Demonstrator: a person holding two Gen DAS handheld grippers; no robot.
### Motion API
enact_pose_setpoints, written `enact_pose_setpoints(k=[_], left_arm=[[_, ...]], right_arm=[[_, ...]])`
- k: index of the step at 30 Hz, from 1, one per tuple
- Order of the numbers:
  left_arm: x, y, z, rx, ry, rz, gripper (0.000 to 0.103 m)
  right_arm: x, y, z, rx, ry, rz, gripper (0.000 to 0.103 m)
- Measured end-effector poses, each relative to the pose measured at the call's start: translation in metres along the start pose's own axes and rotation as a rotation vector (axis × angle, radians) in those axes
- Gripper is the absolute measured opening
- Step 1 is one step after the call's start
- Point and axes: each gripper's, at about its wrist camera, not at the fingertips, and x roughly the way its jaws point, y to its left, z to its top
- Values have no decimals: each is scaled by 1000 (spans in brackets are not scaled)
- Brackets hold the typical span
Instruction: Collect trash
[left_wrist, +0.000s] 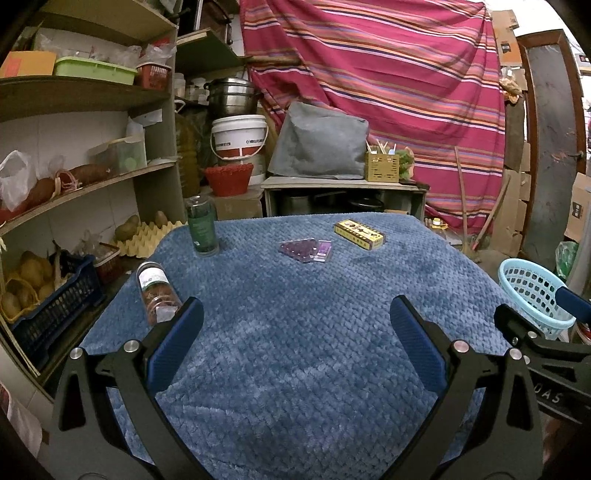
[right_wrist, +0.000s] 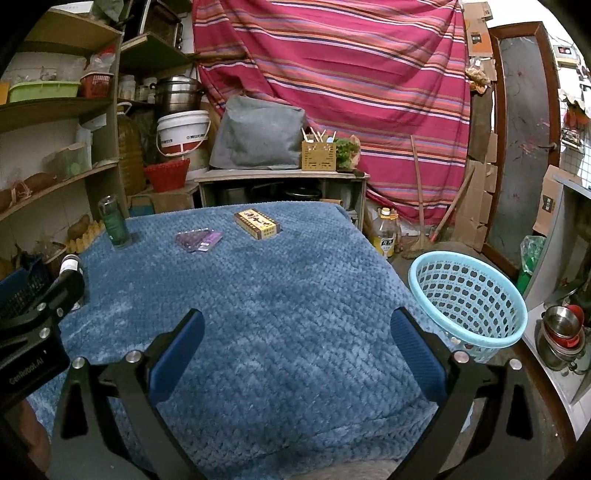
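Left wrist view shows 4 pieces of trash on the blue quilted tabletop (left_wrist: 295, 332). A clear bottle (left_wrist: 157, 291) lies on its side at the tabletop's left edge, just beyond the left finger of the left claw (left_wrist: 295, 321) and partly hidden by it. A green bottle (left_wrist: 201, 227) stands upright at the far left corner. Near the far middle lies a purple blister pack (left_wrist: 306, 249), and just right of it, apart from it, a yellow box (left_wrist: 359, 233) lies flat.

The left claw hangs low over the near part of the tabletop with its jaws spread wide and nothing between them. Right wrist view shows the right claw (right_wrist: 295, 325) likewise wide open and holding nothing, above the near right part of the tabletop.

A light blue perforated basket (right_wrist: 467, 299) sits off the tabletop's right side, tilted, near the right claw's right finger; nothing can be seen inside it. Behind the tabletop hangs a red striped cloth (left_wrist: 388, 74), with shelves (left_wrist: 74, 92) on the left holding tubs and bags.
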Motion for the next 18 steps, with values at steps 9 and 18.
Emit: enact_pose_setpoints(k=[9,18], left_arm=[[0,1,0,2,1,-1,98],[1,2,0,-1,-2,-1,98]], right_arm=[[0,0,-1,-2,-3,1,98],[-1,0,-1,-6,-9,1,98]])
